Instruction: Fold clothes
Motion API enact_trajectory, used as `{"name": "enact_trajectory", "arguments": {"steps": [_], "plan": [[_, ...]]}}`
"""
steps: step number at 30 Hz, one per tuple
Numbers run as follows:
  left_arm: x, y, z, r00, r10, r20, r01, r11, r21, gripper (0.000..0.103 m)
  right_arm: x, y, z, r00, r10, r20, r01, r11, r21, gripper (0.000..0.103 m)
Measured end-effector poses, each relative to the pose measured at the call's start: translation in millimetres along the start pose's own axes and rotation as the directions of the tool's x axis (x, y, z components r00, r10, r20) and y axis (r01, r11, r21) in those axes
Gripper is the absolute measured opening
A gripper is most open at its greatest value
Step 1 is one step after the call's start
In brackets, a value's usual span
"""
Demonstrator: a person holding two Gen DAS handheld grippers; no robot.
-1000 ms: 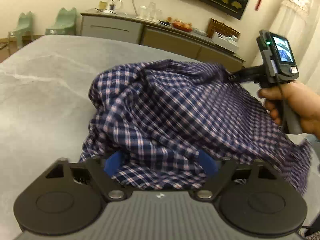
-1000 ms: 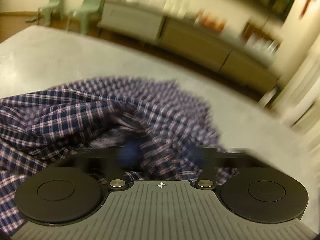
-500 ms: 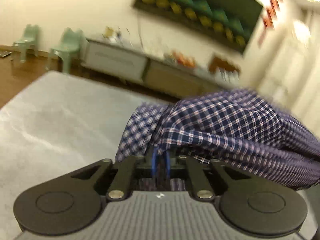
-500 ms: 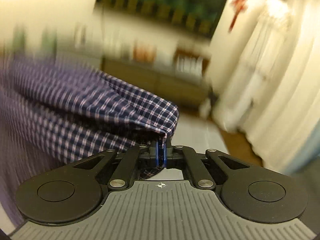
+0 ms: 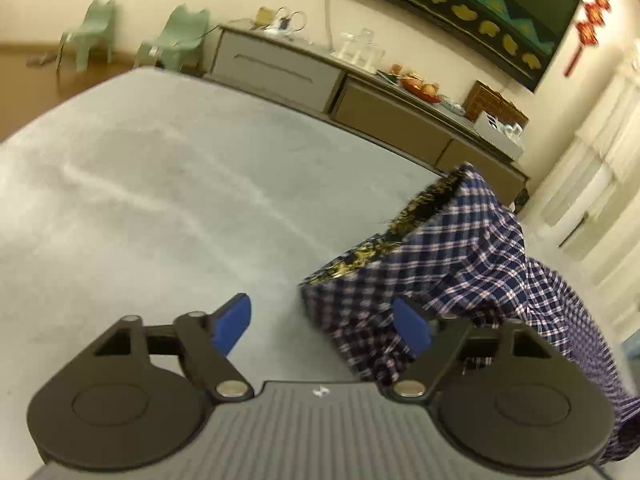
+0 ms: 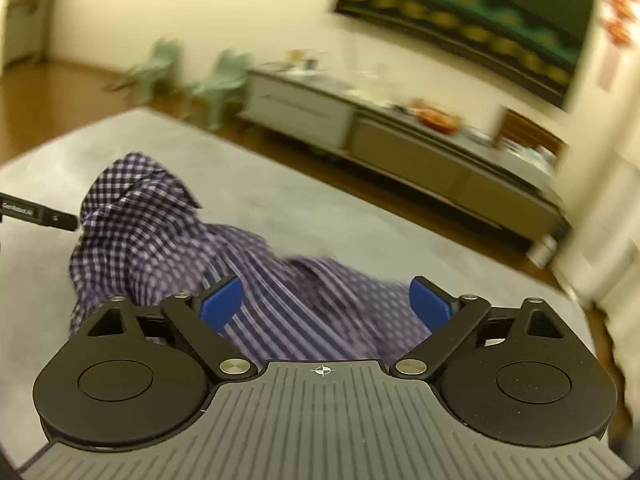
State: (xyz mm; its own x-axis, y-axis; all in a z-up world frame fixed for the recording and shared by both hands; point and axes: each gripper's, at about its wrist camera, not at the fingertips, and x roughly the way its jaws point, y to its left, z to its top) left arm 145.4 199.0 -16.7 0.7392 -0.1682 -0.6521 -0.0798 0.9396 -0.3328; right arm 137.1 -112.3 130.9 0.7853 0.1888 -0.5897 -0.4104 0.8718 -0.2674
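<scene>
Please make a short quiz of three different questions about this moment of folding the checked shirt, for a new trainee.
1. True or false: the right gripper is clamped on the dark blue checked cotton shirt.
2. What surface does the shirt lie on? A) grey table B) wooden floor C) green chair
3. Fill in: the blue pads of the left gripper stand ____.

Key: 1. False; its fingers have just opened, and cloth lies between them, unpressed. 2. A. 3. Apart; the shirt hangs against the right one.
</scene>
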Motion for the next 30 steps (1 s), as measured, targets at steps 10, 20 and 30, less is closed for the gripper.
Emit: {"name": "enact_trajectory", "arguments": {"steps": [10, 20, 30], "plan": [[51, -26, 16, 0.999, -0.025, -0.043, 0.028, 0.995, 0.091, 0.000, 180, 16, 2, 0.909, 0.288, -0.300, -0.286, 0.957, 0.050, 0.006], [-99, -56, 73, 0.928, -0.151, 0.341, 0.114, 0.986, 0.124, 0.002, -91, -28, 20, 0.967, -0.042, 0.250, -0.006, 0.983, 0.186, 0.003], [5, -134, -56, 0.980, -0.180, -0.089, 0.197, 0.947, 0.253, 0.065, -60, -108, -145, 0.956, -0.236, -0.175, 0.282, 0.904, 0.320, 0.016]]}}
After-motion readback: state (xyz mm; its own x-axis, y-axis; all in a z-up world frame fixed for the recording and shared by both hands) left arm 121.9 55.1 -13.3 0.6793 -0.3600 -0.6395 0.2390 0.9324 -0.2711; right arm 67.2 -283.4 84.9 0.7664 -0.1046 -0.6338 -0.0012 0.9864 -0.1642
